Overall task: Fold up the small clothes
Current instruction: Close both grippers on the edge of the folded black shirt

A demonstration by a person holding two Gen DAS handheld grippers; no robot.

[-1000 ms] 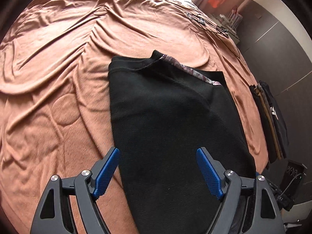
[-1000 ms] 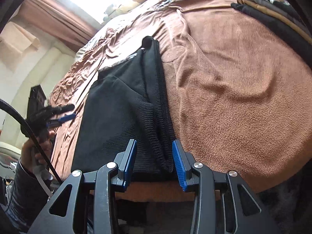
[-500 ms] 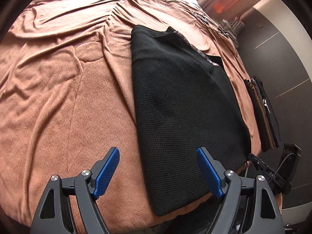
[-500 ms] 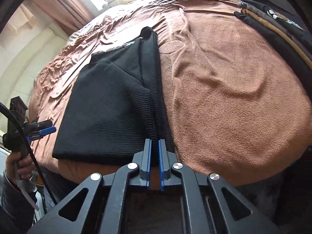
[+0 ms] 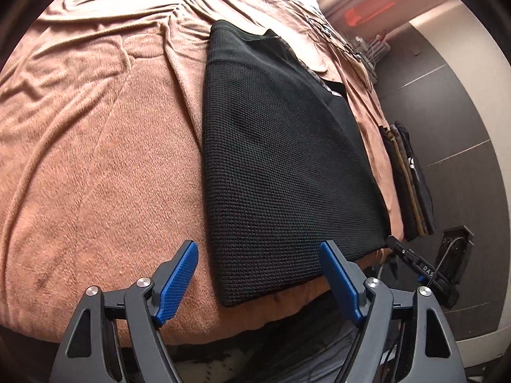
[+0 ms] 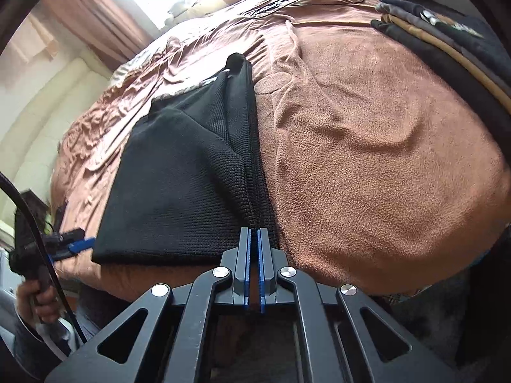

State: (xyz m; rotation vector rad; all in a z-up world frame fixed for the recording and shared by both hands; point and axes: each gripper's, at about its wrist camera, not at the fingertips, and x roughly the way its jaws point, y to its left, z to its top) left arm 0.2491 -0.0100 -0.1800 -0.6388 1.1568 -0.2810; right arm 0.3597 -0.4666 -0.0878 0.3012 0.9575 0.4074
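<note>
A black knit garment (image 5: 281,159) lies flat on the bed, on a brown blanket (image 5: 95,159), with its near hem right at the bed's near edge, probably so both corners can be reached from where the person stands. The right tongs (image 6: 253,239) are pinched tight on the near right corner of the garment, where a ribbed strip is already turned over along its right side; that grip seems meant to keep those layers together for the next fold. The left tongs (image 5: 258,274) hang just above the near left corner with nothing held; the blue pads (image 5: 179,274) stand wide to either side of the hem and are starting to close, so that both near corners can then be lifted as one. A stack of folded clothes (image 6: 447,41) sits well apart on the blanket's far right, most likely the finished pile.
</note>
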